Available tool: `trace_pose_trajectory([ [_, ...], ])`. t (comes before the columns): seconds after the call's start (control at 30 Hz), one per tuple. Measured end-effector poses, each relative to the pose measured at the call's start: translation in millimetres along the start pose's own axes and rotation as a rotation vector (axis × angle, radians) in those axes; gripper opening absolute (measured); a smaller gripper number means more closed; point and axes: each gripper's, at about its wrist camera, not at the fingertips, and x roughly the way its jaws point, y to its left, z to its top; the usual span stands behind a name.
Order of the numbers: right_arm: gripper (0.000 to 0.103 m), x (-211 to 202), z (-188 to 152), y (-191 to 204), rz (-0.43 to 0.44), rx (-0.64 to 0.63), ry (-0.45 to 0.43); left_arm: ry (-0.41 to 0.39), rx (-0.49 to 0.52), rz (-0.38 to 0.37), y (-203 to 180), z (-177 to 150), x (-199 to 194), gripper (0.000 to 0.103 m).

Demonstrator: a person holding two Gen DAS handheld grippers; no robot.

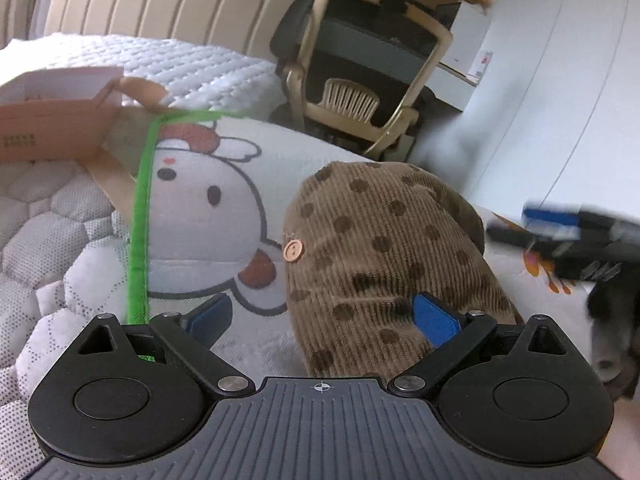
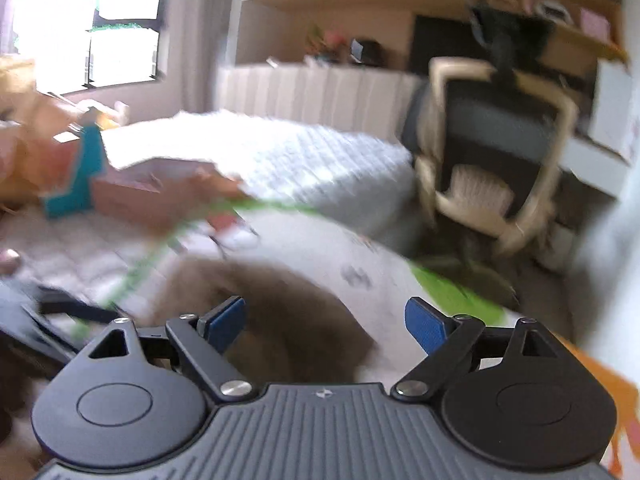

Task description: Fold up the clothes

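A brown corduroy garment [image 1: 380,252] with dark dots and a small orange button lies bunched on a white cartoon-print blanket [image 1: 208,208] with a green border. My left gripper [image 1: 324,316] is open just in front of the garment's near edge; its right blue pad [image 1: 434,318] overlaps the cloth, the left pad rests over the blanket. The right gripper [image 1: 568,240] shows blurred at the right edge in the left wrist view. In the right wrist view the right gripper [image 2: 326,320] is open above the blurred brown garment [image 2: 280,312], holding nothing.
An open cardboard box [image 1: 56,120] sits at the back left on the quilted bed [image 1: 52,240]. A beige office chair [image 1: 372,64] stands beyond the bed's far edge. A padded headboard [image 1: 168,4] runs along the back. A bright window [image 2: 84,24] is at far left.
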Motion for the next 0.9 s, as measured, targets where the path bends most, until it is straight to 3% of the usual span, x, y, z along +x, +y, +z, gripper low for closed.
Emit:
trace_pose_trajectory([
  [0.1,0.089,34,2,14,0.000,-0.017,0.049,0.002,0.011,0.009,1,-1,0,0.101],
  [0.23,0.099,81,-17,22,-0.067,-0.040,0.127,-0.001,0.018,0.018,0,-1,-1,0.102],
  [0.6,0.099,19,-48,-3,0.007,0.051,0.150,-0.015,0.033,0.047,-1,4,-4,0.102],
  [0.8,0.099,15,-62,3,-0.021,0.054,0.130,-0.039,0.032,0.077,-1,19,-4,0.101],
  [0.9,0.097,7,-56,-4,0.033,0.070,0.115,-0.050,0.032,0.092,-1,27,-4,0.101],
])
